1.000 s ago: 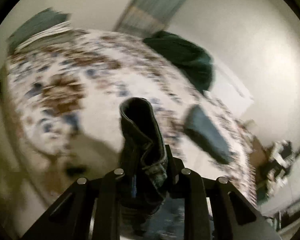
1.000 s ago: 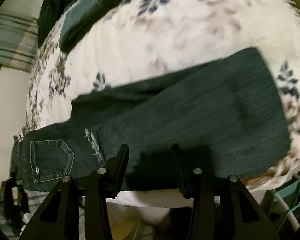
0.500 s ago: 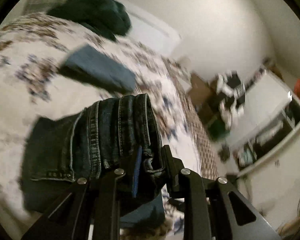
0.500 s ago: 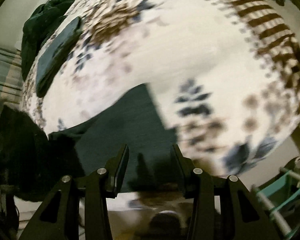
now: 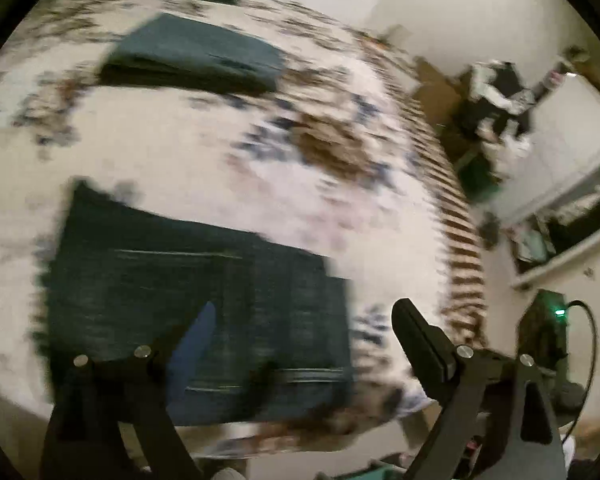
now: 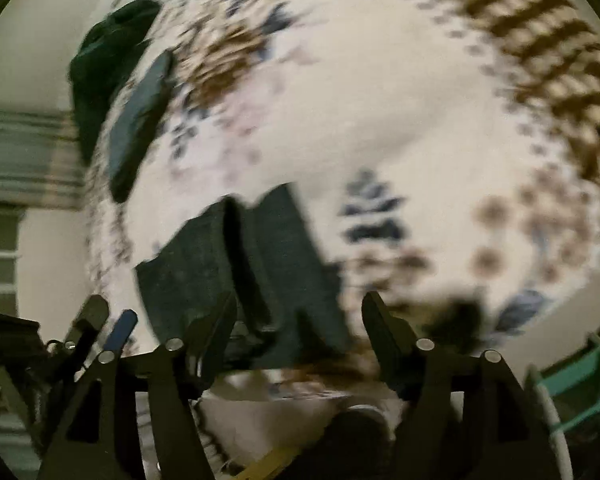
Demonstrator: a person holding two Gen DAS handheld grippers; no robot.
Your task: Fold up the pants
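Dark blue jeans lie folded in a stack near the front edge of the floral bed cover. My left gripper is open and empty just above and in front of them. In the right wrist view the folded jeans sit between and beyond the fingers of my right gripper, which is open and empty. The left gripper's fingers show at the lower left of that view. Both views are motion-blurred.
A folded blue-grey garment and a dark green pile lie farther back on the bed. Cluttered furniture and shelves stand to the right of the bed. A teal rack is at the bed's front right.
My left gripper carried the jeans' waist over, laid it on the legs and let go; it now stands open. The right gripper opened wider. The jeans went from spread out to a folded stack.
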